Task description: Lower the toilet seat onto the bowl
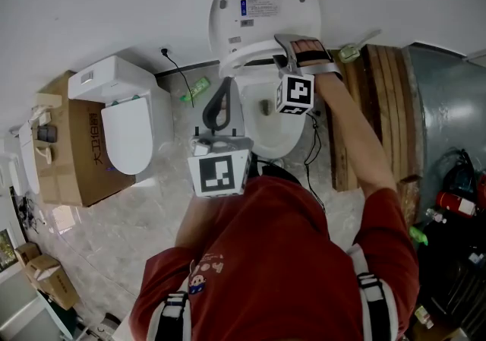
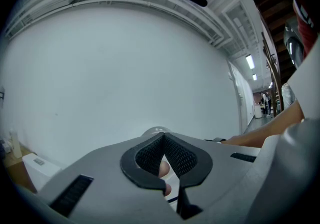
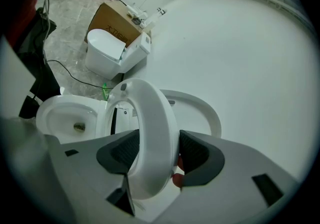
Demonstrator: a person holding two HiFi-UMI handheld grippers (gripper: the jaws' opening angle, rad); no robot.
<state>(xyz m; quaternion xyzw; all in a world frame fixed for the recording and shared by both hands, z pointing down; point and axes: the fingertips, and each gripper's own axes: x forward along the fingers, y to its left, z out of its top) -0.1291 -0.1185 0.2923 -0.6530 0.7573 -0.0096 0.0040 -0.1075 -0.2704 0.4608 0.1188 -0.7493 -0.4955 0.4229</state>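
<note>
The white toilet seat [image 1: 244,57] is tipped forward off the upright lid [image 1: 262,5], above the open bowl [image 1: 262,138]. My right gripper [image 1: 284,46] reaches in from the right and is shut on the seat's rim. In the right gripper view the seat ring [image 3: 150,118] fills the gap between both pads of the right gripper [image 3: 152,150], with the lid [image 3: 202,111] behind and the bowl [image 3: 65,113] to the left. My left gripper [image 1: 225,83] hovers over the bowl's left edge, shut and holding nothing. In its own view the left gripper [image 2: 162,138] faces a bare white wall.
A second white toilet [image 1: 125,123] stands at the left beside a cardboard box [image 1: 72,153]. A black cable [image 1: 178,74] and a green item [image 1: 196,89] lie on the floor between the toilets. Wooden boards [image 1: 380,104] stand close on the right, with a grey machine [image 1: 448,104] beyond.
</note>
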